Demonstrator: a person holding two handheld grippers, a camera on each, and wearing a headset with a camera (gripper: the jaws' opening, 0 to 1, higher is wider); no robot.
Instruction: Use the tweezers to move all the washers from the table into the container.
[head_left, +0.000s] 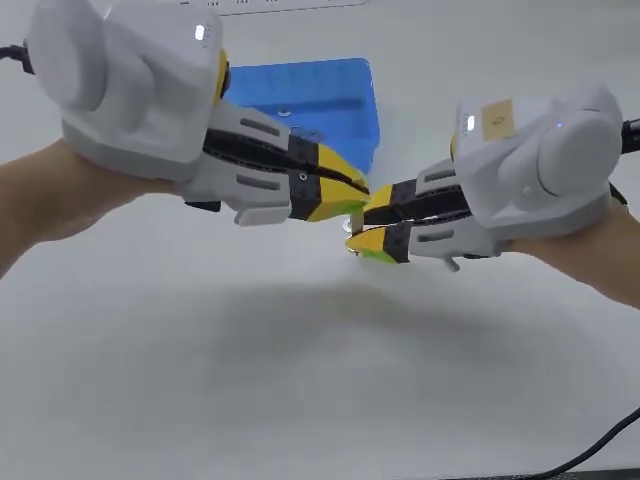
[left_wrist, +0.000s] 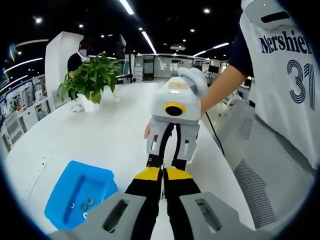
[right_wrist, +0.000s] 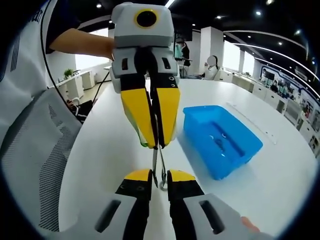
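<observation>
Left gripper (head_left: 358, 198): comes in from the left side of the table (head_left: 250, 380), jaws pressed together on one end of the tweezers (right_wrist: 158, 162).
Right gripper (head_left: 365, 228): comes in from the right and faces the left gripper tip to tip. Its jaws stand a narrow gap apart, one on each side of the tweezers' other end. Whether they press on it, I cannot tell.
Tweezers: thin and silver, running straight between the two grippers above the middle of the table. A small ring-like shape sits at the end between the right gripper's jaws, too small to identify.
Container (head_left: 340, 75): blue, open-topped, on the table towards its far edge, just behind the meeting jaws.
Washers (left_wrist: 86, 202): several small rings lie on the container's floor.
Table: white.
</observation>
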